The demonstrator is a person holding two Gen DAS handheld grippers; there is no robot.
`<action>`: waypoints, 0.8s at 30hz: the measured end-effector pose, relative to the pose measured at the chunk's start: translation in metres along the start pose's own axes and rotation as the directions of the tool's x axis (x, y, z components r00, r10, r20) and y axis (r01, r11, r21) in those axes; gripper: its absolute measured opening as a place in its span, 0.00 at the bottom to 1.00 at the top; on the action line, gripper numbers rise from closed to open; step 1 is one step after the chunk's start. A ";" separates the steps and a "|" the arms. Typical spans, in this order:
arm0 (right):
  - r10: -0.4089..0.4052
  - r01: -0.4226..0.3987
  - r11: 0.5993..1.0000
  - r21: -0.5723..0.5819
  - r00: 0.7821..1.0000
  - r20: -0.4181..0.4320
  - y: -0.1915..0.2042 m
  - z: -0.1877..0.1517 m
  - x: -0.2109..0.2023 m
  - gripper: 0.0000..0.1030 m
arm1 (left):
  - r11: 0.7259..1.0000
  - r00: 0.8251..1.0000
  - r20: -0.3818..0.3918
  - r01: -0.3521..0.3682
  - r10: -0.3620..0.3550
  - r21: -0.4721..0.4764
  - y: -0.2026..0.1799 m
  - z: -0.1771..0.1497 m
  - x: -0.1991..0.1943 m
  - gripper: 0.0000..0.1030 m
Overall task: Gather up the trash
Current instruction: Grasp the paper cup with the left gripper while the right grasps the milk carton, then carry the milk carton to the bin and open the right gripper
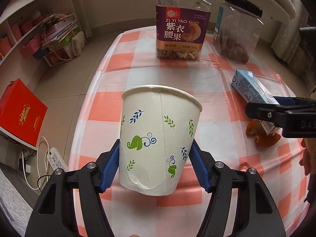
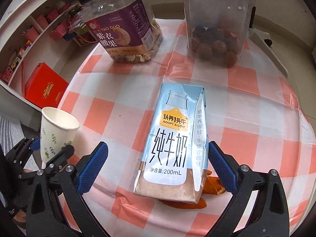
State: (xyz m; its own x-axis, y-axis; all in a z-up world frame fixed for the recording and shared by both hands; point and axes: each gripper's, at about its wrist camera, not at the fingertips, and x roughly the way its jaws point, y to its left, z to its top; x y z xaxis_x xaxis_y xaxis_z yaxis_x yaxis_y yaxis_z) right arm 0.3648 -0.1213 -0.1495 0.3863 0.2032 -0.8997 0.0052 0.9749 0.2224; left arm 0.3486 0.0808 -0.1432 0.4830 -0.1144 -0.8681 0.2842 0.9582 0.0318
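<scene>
Trash sits scattered on a tabletop (image 1: 138, 63) covered in a pink-and-white checked cloth: a paper cup (image 1: 158, 138) printed with green and blue leaves, a pale blue milk carton (image 2: 177, 138) and pieces of orange peel (image 2: 189, 203). The left tongs (image 1: 156, 165) pinch the cup near its base, one blue pad pressed against each side, and hold it upright with a slight tilt, rim open to the top, its bottom edge dented. In the right wrist view, the cup appears at the left edge of the tabletop, clamped in those same tongs. The right tongs (image 2: 158, 165) are spread wide around the lower half of the carton, which lies flat on its back with the printed front facing up; the right pad (image 2: 221, 165) stands just beside the carton's edge, while the left pad is well clear of it. Whether the right pad touches the carton cannot be told. The peel lies partly under the carton's near end. At the far side of the tabletop stand two clear plastic jars with black lids, a cashew jar (image 1: 181, 25) with a purple label and a nut jar (image 2: 215, 29) holding round brown nuts. A red box (image 1: 21, 112) rests on a low shelf to the left, beside a white power strip (image 1: 56, 158) on the floor.
</scene>
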 end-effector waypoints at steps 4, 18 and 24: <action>0.025 -0.024 0.996 0.080 1.000 -0.015 -0.012 -0.001 0.013 0.56 | 1.000 1.000 0.018 -0.006 0.007 -0.023 0.005 -0.004 -0.010 0.63; 0.061 -0.072 0.995 0.065 0.986 0.155 -0.024 -0.027 -0.087 0.53 | 0.996 0.996 0.069 -0.056 0.061 -0.071 -0.002 -0.003 -0.082 0.63; 0.073 -0.083 0.996 0.040 0.974 0.217 -0.031 -0.053 -0.141 0.53 | 0.996 0.990 0.117 -0.077 0.083 -0.054 -0.025 -0.011 -0.137 0.63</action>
State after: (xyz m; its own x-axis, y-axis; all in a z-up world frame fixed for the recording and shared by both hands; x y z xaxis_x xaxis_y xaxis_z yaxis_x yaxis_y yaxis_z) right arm 0.2611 -0.1754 -0.0492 0.5763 0.2492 -0.7783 0.0101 0.9501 0.3116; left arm 0.2666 0.0756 -0.0306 0.5980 -0.0647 -0.7989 0.2013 0.9769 0.0716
